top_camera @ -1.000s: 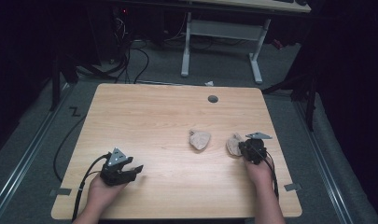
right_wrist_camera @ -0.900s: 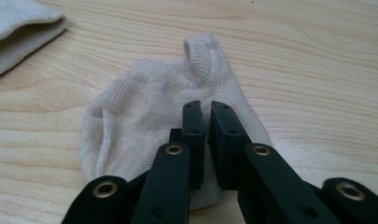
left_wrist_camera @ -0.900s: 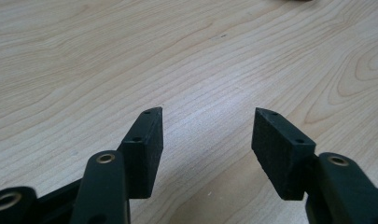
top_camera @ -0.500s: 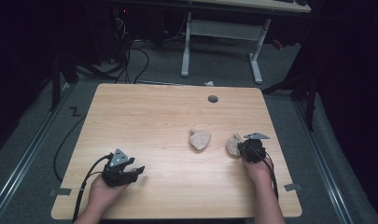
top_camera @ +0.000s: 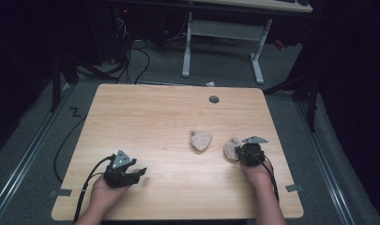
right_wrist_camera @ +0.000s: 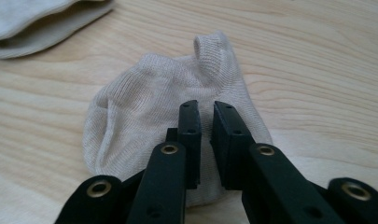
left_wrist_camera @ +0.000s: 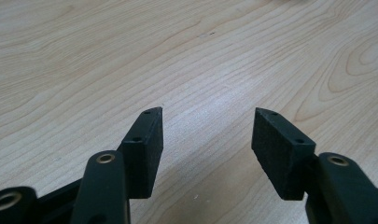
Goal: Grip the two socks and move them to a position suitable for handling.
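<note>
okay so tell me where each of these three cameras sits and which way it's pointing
High view: above the person's side, looking forward and down on the table; both forearms, left gripper, right gripper.
Left gripper view: on that gripper, facing bare wood; open jaws.
Right gripper view: facing the near sock; jaws narrowly parted, just been opening.
Shared: this sock in high and right gripper views.

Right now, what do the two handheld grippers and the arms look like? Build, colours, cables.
Both are black two-jaw tools. The left gripper carries a grey three-cornered plate on top, and a black cable trails back along the forearm. The right gripper has the same grey plate and a black cable. The flat rectangular pads are matte black, with brass-coloured rivets on the links. Both forearms are bare; no sleeves in frame.
</note>
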`<state>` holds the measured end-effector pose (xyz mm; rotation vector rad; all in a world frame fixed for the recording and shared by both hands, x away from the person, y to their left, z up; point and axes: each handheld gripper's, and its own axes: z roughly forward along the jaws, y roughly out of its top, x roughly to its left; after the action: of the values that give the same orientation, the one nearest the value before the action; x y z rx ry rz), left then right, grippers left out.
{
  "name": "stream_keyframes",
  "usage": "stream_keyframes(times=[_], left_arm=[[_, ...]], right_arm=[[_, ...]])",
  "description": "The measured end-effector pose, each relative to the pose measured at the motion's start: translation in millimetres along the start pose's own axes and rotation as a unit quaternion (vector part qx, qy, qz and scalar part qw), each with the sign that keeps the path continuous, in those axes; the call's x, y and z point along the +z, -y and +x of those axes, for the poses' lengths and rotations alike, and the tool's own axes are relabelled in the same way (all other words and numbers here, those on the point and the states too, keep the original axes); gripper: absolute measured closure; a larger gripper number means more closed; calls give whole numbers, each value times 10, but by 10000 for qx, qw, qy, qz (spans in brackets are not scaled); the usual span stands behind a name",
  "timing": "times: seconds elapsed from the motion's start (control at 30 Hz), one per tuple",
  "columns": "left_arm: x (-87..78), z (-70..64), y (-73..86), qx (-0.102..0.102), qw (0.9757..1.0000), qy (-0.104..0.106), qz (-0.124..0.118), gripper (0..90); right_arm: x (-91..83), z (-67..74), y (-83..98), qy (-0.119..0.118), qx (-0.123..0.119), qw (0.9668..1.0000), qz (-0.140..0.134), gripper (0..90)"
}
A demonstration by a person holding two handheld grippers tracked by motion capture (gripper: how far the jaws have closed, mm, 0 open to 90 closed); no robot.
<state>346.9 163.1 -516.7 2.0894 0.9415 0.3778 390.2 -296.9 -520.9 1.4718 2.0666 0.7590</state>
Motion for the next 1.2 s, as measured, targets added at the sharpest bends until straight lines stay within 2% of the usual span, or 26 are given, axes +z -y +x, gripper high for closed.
stream_keyframes(times=[0.4, 0.7, 0.73, 0.97, 1.07, 1.2], left_arm=[[5, -28, -9, 59, 10000, 46, 30, 440], [0, -32, -13, 65, 10000, 41, 10, 440], [-1, -36, -15, 77, 10000, 44, 14, 440], [-1, -76, -30, 137, 9999, 100, 11, 440], [16, -143, -40, 238, 9996, 146, 25, 440], [52, -264, -57, 370, 9989, 278, 36, 440]], right_arm=[[-71, 303, 31, -377, -335, 9987, 30, 787], [-113, 552, 41, -702, -608, 9957, 58, 789], [-119, 630, 45, -801, -694, 9944, 33, 790], [-147, 885, 56, -1126, -898, 9896, 11, 789], [-160, 1037, 66, -1271, -921, 9876, -13, 789], [-182, 1246, 75, -1418, -1085, 9839, -45, 791]])
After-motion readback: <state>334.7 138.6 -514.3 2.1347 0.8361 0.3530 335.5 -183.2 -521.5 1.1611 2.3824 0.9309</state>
